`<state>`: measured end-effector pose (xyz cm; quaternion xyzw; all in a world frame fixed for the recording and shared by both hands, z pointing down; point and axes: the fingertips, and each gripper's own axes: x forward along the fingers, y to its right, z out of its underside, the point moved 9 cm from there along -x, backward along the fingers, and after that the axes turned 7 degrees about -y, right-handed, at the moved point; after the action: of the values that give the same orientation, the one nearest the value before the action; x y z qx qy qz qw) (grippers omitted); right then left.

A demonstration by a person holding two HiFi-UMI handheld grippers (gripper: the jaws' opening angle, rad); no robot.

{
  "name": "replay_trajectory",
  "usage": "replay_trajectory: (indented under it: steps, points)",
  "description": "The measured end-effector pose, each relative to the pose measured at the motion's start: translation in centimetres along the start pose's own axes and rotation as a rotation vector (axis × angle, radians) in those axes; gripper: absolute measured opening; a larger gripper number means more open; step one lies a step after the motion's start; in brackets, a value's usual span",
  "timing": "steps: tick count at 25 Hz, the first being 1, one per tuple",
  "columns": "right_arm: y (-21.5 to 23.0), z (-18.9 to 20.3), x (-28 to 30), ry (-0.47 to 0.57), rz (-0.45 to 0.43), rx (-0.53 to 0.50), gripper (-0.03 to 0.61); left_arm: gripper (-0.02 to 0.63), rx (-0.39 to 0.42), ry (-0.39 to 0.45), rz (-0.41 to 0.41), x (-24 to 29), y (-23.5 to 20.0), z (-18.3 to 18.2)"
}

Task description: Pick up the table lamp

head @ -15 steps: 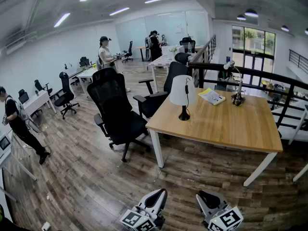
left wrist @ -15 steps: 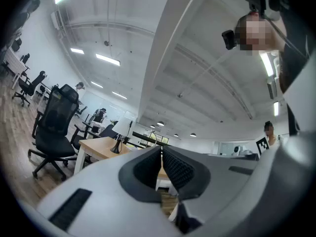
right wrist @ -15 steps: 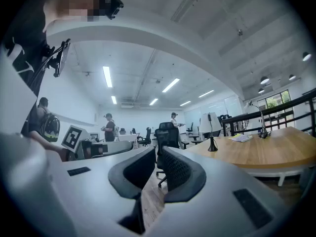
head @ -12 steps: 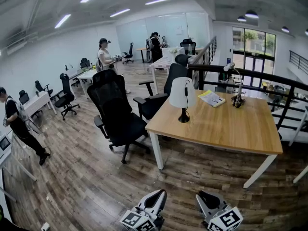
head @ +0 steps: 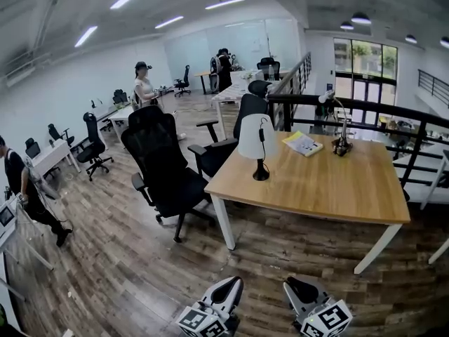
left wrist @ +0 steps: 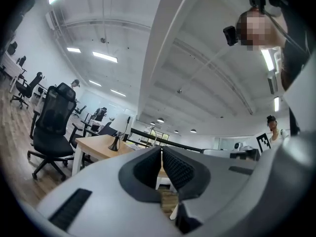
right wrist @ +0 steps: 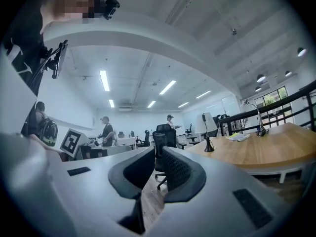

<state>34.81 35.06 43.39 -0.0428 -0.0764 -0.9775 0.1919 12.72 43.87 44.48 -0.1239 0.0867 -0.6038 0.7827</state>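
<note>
– On the wooden table [head: 330, 184], where does the table lamp [head: 255, 144] stand?

– Near the table's left front corner as the head view shows it. It is upright, with a white shade on a dark stem and a round dark base. Nothing touches it.

– What lies around it?

– A black office chair [head: 163, 166] stands on the floor [head: 105, 258] just off that corner. A second dark chair sits behind it, at the table's left side. A booklet [head: 303, 143] lies farther back on the tabletop, well apart from the lamp. A dark railing [head: 365, 107] runs behind the table.

– State of the left gripper [head: 229, 289]?

– Its jaws are pressed together with nothing between them. It is held low at the bottom of the head view, over the floor and well apart from the table. In its own view the lamp shows small and distant.

– And the right gripper [head: 299, 291]?

– The same finding: jaws closed on nothing. It sits beside the left one, equally far from the lamp.

– Anyone else present?

– A person [head: 142, 86] stands among the desks at the back. Another is at the left edge.
</note>
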Motion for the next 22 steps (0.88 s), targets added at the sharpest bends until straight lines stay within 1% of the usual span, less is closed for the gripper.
replay_trajectory:
  steps: [6,10,19,22]
  points:
    - [0.8,0.3,-0.2,-0.003,-0.010,0.015,0.061,0.015,0.003,-0.008,-0.021,0.8,0.1,-0.2]
    - [1.8,0.5,0.3,0.005,-0.005,0.023,0.061,0.015,0.001,-0.016,-0.037,1.7,-0.6,0.1]
    - [4.7,0.5,2.0,0.014,0.024,0.054,0.062,0.015,-0.017,-0.023,-0.048,5.7,-2.7,-0.5]
    - [6.0,0.6,3.1,0.001,0.040,0.076,0.063,0.015,-0.024,-0.026,-0.034,7.3,-3.9,-0.6]
